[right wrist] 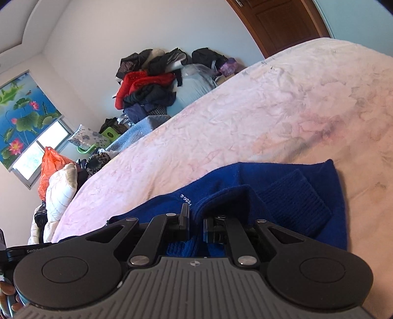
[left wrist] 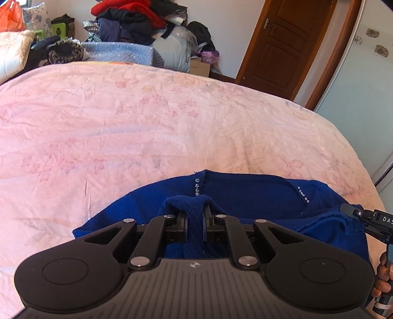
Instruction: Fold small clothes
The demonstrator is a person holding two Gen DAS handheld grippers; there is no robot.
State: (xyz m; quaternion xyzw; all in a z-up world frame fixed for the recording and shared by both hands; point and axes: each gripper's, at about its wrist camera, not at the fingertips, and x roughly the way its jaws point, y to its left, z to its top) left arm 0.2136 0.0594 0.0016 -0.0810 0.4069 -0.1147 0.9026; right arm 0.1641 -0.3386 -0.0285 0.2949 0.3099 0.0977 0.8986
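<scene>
A royal-blue knit sweater (left wrist: 245,196) with small rhinestones (left wrist: 197,186) at its neckline lies near the front of a pink flowered bedspread (left wrist: 147,122). My left gripper (left wrist: 195,213) is shut on a raised fold of the sweater's fabric. In the right wrist view the same sweater (right wrist: 221,181) shows a ribbed cuff (right wrist: 294,198) folded on top. There my right gripper (right wrist: 196,220) is shut on the sweater's edge, and the cloth drapes over its right finger. The right gripper's body (left wrist: 368,218) shows at the left view's right edge, beside a person's hand (left wrist: 382,270).
A pile of red and dark clothes (left wrist: 127,22) stands against the far wall past the bed. A brown door (left wrist: 282,44) is at the back right. An orange bag (left wrist: 11,17) and a white quilt (left wrist: 12,51) lie at the far left. A lotus-print blind (right wrist: 24,117) covers the window.
</scene>
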